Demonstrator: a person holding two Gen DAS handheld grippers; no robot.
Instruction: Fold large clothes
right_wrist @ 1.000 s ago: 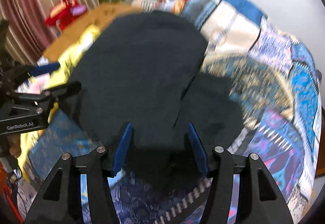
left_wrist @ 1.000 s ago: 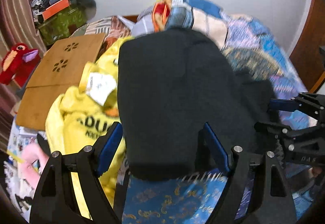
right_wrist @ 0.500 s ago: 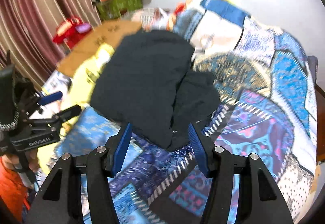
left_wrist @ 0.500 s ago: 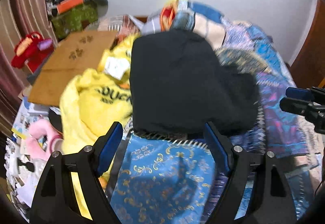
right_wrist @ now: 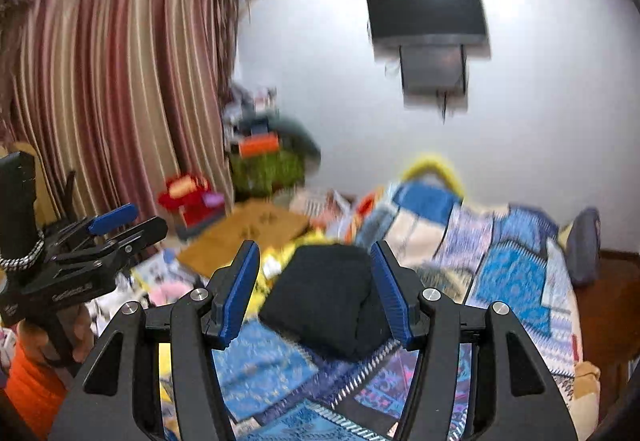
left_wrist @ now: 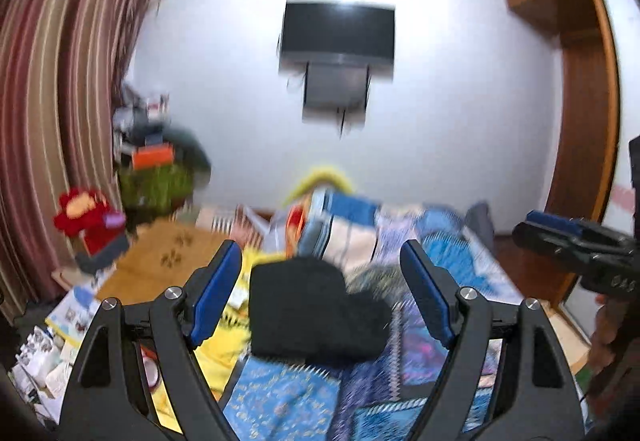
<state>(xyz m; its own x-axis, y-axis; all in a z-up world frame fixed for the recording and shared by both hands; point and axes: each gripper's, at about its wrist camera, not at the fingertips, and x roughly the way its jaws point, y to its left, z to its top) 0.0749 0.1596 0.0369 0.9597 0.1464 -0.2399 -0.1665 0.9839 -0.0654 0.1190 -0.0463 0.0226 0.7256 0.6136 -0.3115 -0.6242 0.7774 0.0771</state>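
Pulled up and back from the black garment [left_wrist: 312,309], now lying folded on the bed [left_wrist: 456,265] beside yellow clothing [left_wrist: 216,357]. Left hand-held gripper [left_wrist: 320,293] spread wide, right hand-held gripper [right_wrist: 316,287] half-spread, both empty. Fold apparently finished; next garment probably due.

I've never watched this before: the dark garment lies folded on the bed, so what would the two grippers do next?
Probably reach for the yellow garment beside it. The black garment lies folded on the bedspread, and both the left gripper and right gripper are open and hold nothing.
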